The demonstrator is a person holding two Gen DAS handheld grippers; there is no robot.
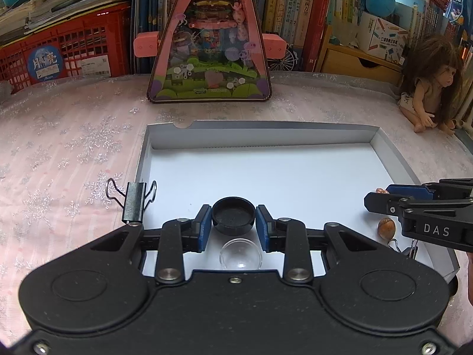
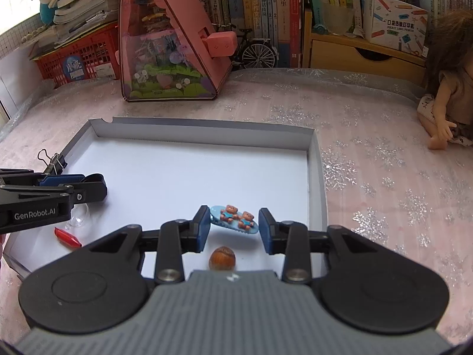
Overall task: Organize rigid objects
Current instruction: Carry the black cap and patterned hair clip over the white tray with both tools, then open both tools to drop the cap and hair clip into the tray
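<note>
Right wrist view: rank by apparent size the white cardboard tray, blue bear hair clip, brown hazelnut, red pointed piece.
1. White cardboard tray, far the largest.
2. Blue bear hair clip.
3 and 4. Brown hazelnut and red pointed piece: too alike to rank; the nut is rounder, nearer the camera and partly hidden.

In the tray (image 2: 317, 159) I saw the acorn (image 2: 222, 258) near its right wall, the clear dome (image 1: 240, 253) and red piece (image 2: 67, 237) leftward.

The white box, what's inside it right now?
In the white box: a clear dome, a hazelnut, a red piece. The grippers' bodies hide its near edge.
</note>
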